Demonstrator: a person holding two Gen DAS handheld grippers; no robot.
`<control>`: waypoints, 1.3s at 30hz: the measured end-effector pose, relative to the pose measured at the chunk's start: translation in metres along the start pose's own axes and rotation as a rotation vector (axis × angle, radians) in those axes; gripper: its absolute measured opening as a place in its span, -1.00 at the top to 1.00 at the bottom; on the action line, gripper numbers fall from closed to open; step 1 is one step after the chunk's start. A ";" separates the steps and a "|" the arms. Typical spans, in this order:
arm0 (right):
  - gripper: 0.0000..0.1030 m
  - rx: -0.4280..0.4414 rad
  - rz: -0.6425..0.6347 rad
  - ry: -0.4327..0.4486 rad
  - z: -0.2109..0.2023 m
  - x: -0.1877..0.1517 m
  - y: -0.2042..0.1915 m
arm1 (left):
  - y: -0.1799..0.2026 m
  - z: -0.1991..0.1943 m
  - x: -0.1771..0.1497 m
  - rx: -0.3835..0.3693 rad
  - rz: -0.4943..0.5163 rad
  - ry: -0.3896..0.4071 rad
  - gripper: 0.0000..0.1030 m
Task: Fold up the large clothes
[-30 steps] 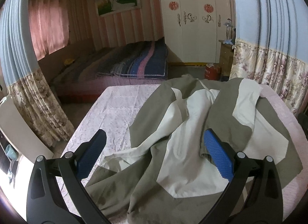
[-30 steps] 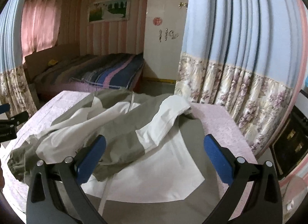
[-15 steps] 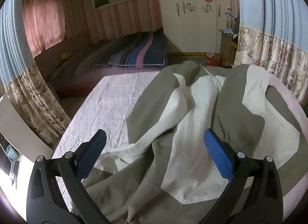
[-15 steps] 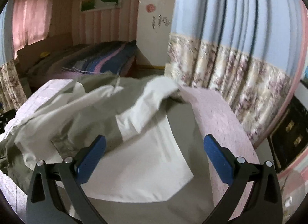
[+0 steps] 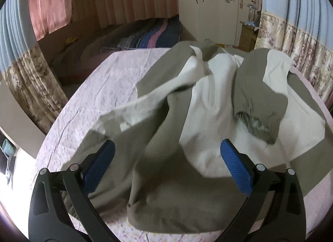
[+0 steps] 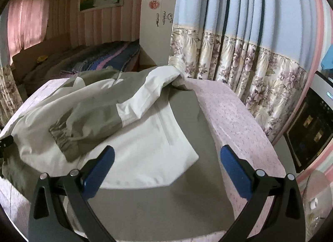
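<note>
Early days on this fold. The jacket, olive and cream panels, lies rumpled over the pink-covered bench, filling most of the near and right side and leaving the left edge and far-left corner bare. One sleeve is thrown across the body, its gathered cuff resting on the cream front panel. From the right wrist view the lower front looks fairly flat, hem toward the near edge. The left side is another story: the left wrist view shows heaped ridges and a loose flap bunched toward the middle. My read is that no clean fold is in yet; the left sleeve wants laying in, the body wants smoothing, and the halving is all to come.

Now the tools. The left hand-held gripper has its blue pads spread wide above the crumpled olive cloth near the near edge, nothing between them; whether a fingertip brushes the fabric I can't say. The right hand-held gripper is just as wide apart, poised over the flat hem at the near-right part of the bench, holding nothing.
</note>
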State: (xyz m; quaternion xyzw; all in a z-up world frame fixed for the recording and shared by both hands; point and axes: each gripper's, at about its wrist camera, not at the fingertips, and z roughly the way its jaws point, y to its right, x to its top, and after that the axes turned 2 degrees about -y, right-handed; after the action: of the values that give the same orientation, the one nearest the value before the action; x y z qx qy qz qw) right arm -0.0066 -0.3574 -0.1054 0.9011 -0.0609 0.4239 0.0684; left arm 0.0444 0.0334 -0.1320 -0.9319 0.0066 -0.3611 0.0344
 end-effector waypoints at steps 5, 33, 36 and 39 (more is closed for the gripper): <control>-0.71 -0.045 0.043 -0.081 0.012 -0.027 0.023 | 0.009 0.016 -0.022 -0.017 0.039 -0.044 -0.94; 0.93 0.118 0.056 -0.095 -0.023 -0.032 0.042 | -0.010 -0.059 -0.028 -0.214 0.054 -0.002 0.97; 0.93 0.120 0.065 -0.080 -0.053 -0.037 0.050 | -0.026 -0.080 -0.040 -0.222 0.034 -0.007 0.96; 0.91 0.090 0.050 -0.116 -0.059 -0.048 0.058 | -0.040 -0.097 -0.054 -0.177 0.031 -0.010 0.99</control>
State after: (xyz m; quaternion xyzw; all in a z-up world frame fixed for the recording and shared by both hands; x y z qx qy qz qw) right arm -0.0913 -0.4011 -0.1005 0.9244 -0.0683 0.3750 0.0134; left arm -0.0611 0.0698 -0.0944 -0.9329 0.0526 -0.3538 -0.0427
